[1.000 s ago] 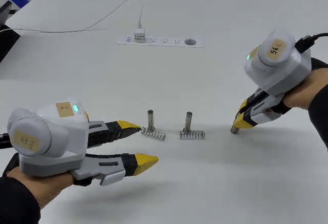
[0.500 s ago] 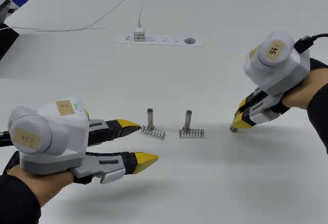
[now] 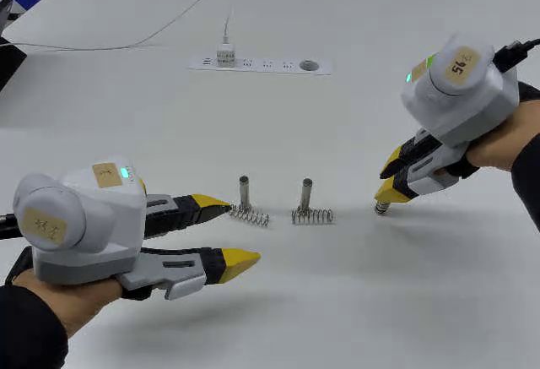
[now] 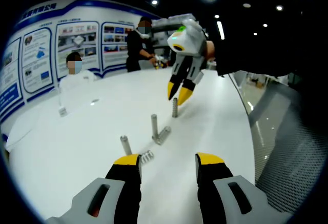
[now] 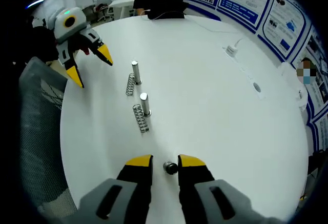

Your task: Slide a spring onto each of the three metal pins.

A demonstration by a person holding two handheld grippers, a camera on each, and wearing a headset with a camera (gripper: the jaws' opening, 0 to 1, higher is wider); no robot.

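Note:
Two bare metal pins (image 3: 244, 190) (image 3: 306, 193) stand upright mid-table, each with a spring (image 3: 251, 214) (image 3: 313, 214) lying flat at its base. A third pin (image 3: 382, 208) at the right carries a spring coiled around it. My right gripper (image 3: 391, 180) hovers just above that pin, jaws slightly apart and holding nothing; the right gripper view looks down on the pin's top (image 5: 169, 167) between the yellow tips. My left gripper (image 3: 228, 232) is open and empty, left of the nearest pin (image 4: 124, 144), with a loose spring (image 4: 147, 156) just ahead.
A white power strip (image 3: 261, 66) with a plugged-in charger and cable lies at the back of the white table (image 3: 337, 301). People stand beyond the far table edge (image 4: 138, 34). A mesh chair (image 5: 38, 111) stands beside the table.
My right gripper has risen a little off the third pin, leaving the spring on it. The left gripper, the other pins and the loose springs have stayed put.

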